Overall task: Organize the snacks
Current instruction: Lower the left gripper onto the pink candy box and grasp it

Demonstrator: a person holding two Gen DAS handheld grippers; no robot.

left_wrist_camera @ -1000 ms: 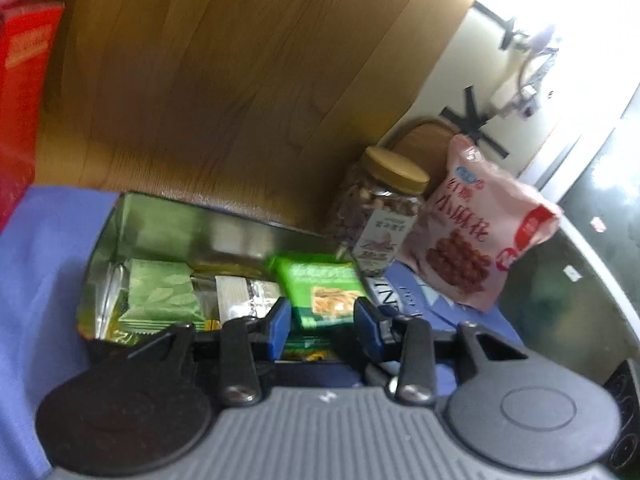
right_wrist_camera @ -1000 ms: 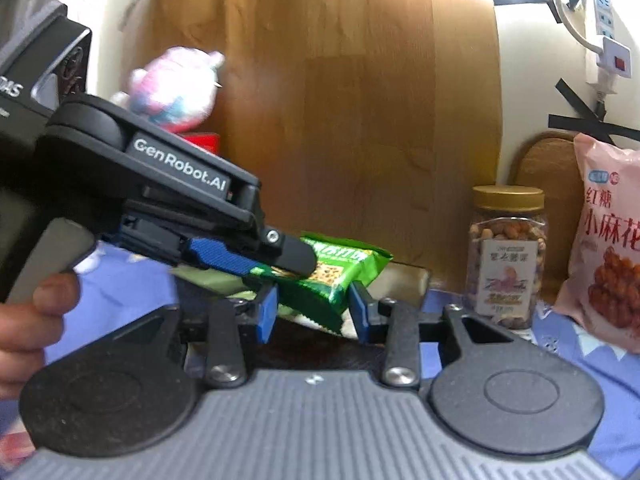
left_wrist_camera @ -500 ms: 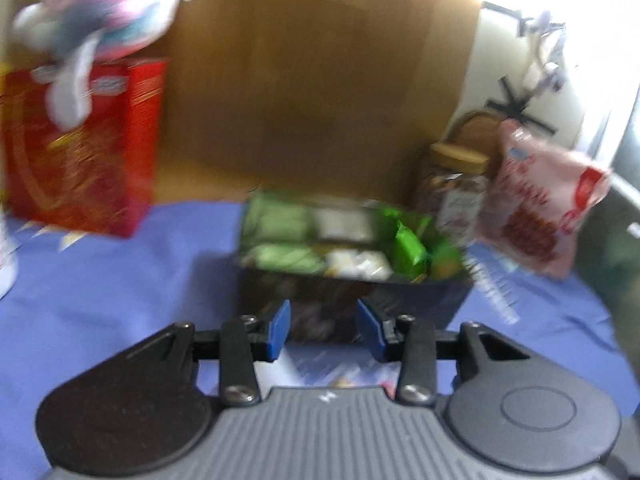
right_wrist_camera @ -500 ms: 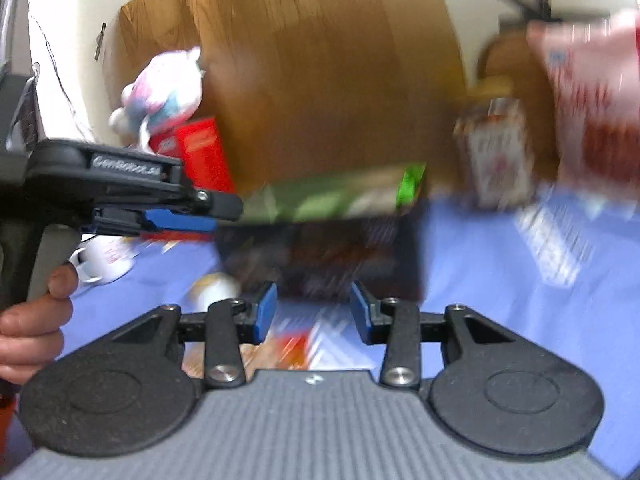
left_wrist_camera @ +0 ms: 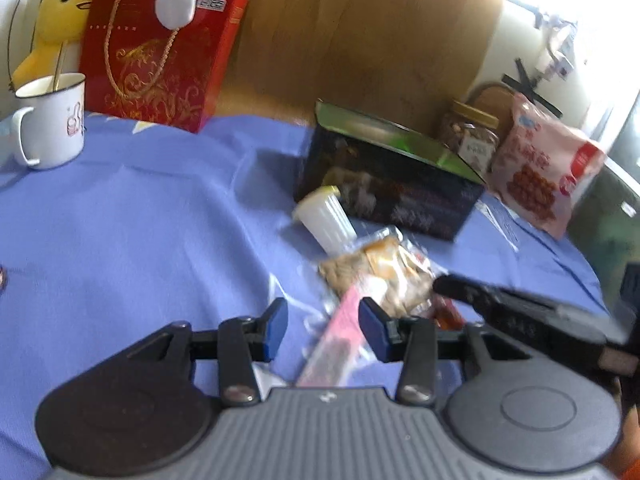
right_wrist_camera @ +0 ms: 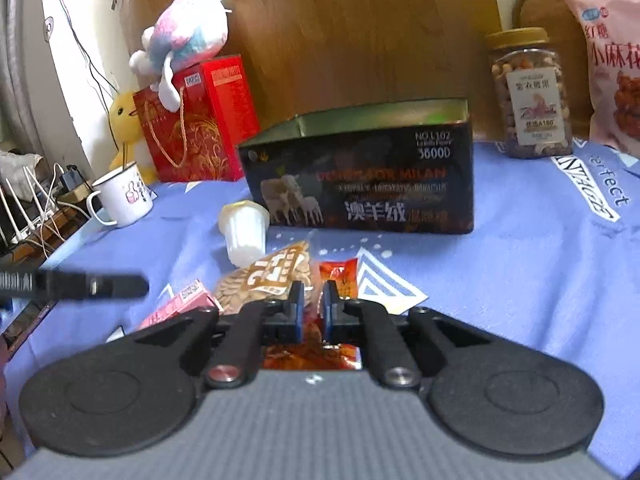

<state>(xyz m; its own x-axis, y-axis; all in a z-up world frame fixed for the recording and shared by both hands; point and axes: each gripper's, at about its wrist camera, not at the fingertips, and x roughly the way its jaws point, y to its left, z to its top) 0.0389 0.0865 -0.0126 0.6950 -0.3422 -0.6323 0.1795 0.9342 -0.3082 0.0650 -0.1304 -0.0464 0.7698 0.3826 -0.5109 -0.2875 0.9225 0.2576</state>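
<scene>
A dark tin box [right_wrist_camera: 360, 184] stands open on the blue cloth, also in the left wrist view [left_wrist_camera: 388, 188]. In front of it lie a white jelly cup [right_wrist_camera: 244, 232], a clear packet of biscuits [right_wrist_camera: 268, 280], a pink snack box [right_wrist_camera: 180, 304] and a red-orange packet [right_wrist_camera: 336, 280]. My left gripper [left_wrist_camera: 323, 326] is open and empty above the pink snack box [left_wrist_camera: 340, 336]. My right gripper [right_wrist_camera: 311, 308] is nearly closed over the red-orange packet; a narrow gap shows between its pads and I cannot tell whether it grips the packet.
A nut jar [right_wrist_camera: 528, 92] and a pink snack bag [right_wrist_camera: 612, 64] stand at the back right. A red gift bag [right_wrist_camera: 196, 124] with a plush toy [right_wrist_camera: 188, 36], a yellow duck [left_wrist_camera: 52, 20] and a white mug [left_wrist_camera: 52, 120] stand at the left.
Both grippers have pulled back from the tin, where the left one held a green packet, to the loose snacks. The right gripper's jaws have narrowed from open to nearly closed.
</scene>
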